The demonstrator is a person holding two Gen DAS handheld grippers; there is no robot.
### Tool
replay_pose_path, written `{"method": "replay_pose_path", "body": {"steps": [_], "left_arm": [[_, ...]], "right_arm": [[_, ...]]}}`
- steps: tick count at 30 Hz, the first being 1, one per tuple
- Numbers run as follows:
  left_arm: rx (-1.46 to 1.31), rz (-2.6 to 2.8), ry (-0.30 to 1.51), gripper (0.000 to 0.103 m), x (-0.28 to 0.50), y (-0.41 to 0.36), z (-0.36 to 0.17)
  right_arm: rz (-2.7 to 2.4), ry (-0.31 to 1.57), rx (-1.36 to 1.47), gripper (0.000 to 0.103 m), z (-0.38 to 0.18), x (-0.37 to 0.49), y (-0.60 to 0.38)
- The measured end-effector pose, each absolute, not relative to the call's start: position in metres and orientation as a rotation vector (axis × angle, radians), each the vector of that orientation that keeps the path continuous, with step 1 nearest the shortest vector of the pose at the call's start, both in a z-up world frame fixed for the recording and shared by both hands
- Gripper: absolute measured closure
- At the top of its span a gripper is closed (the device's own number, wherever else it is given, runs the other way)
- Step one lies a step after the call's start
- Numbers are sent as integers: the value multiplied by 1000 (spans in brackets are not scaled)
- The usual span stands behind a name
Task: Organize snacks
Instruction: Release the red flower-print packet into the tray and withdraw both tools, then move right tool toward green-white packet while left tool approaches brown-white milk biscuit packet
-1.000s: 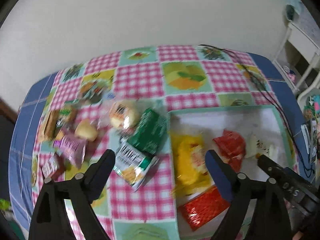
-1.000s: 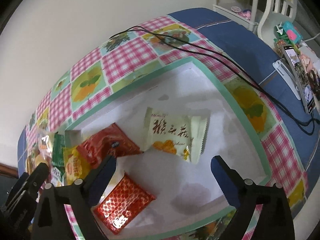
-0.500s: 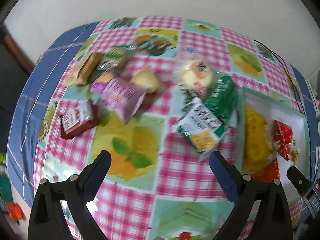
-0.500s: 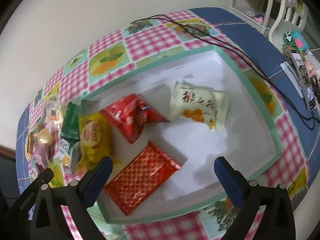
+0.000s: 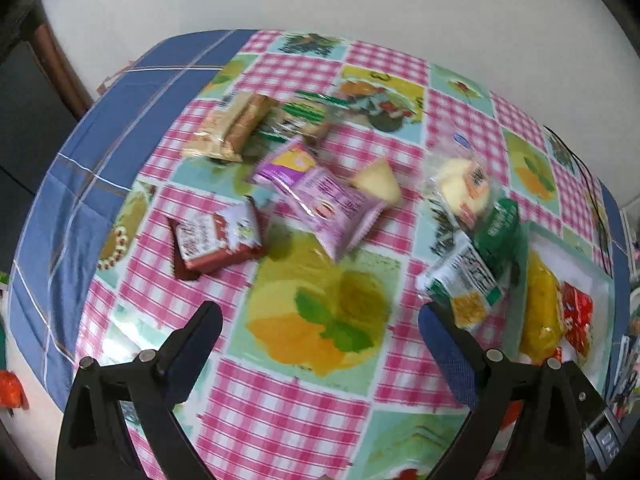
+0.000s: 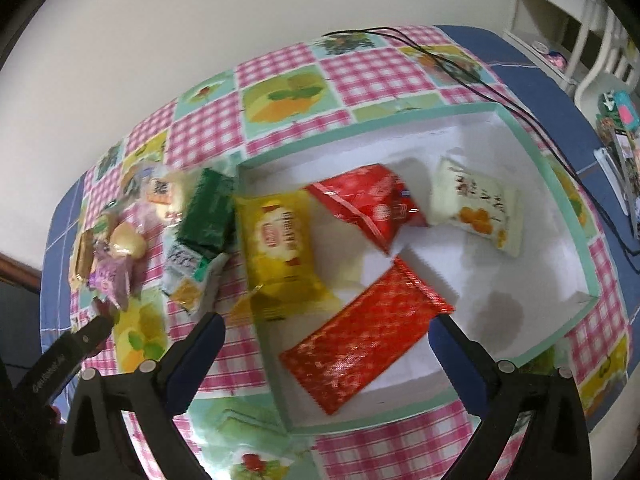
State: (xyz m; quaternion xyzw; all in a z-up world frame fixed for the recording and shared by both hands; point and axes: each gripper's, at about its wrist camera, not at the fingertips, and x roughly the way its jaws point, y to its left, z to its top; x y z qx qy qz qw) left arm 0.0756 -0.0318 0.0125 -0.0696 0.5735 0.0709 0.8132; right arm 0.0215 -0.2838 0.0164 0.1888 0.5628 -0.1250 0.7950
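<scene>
Loose snacks lie on the checked tablecloth (image 5: pixel 280 400): a purple packet (image 5: pixel 328 204), a red-and-white packet (image 5: pixel 216 240), a brown wafer pack (image 5: pixel 232 128), a clear-wrapped bun (image 5: pixel 464 192) and a green packet (image 5: pixel 500 232). My left gripper (image 5: pixel 320 320) hangs open above bare cloth, just short of them. The white tray (image 6: pixel 480 280) with a mint rim holds a yellow packet (image 6: pixel 280 240), a red packet (image 6: pixel 372 204), a cream packet (image 6: pixel 480 208) and a red checked packet (image 6: pixel 368 340). My right gripper (image 6: pixel 325 326) is open above the tray's near left part, nothing gripped.
A black cable (image 6: pixel 440 64) runs across the far right of the table beside the tray. Blue cloth (image 5: pixel 80 160) borders the checked one at the left edge. A white shelf unit (image 6: pixel 560 20) stands at the right. The wall runs close behind the table.
The left gripper swung left, away from the tray, and now faces the loose snacks. The right gripper slid left over the tray; the red checked packet now lies between its fingers. Both stayed open.
</scene>
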Motion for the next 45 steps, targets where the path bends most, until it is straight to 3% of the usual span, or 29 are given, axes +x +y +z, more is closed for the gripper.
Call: {"method": "replay_pose_path", "body": {"steps": [28,45], "left_arm": [[-296,367,1243,5,89,111,-5],[-288,255,1290,5,122,91,-29]], "right_arm": [[-86,1269,321,0,-8,51,-175],[-171,1235,360,0,-20,87,-191]]}}
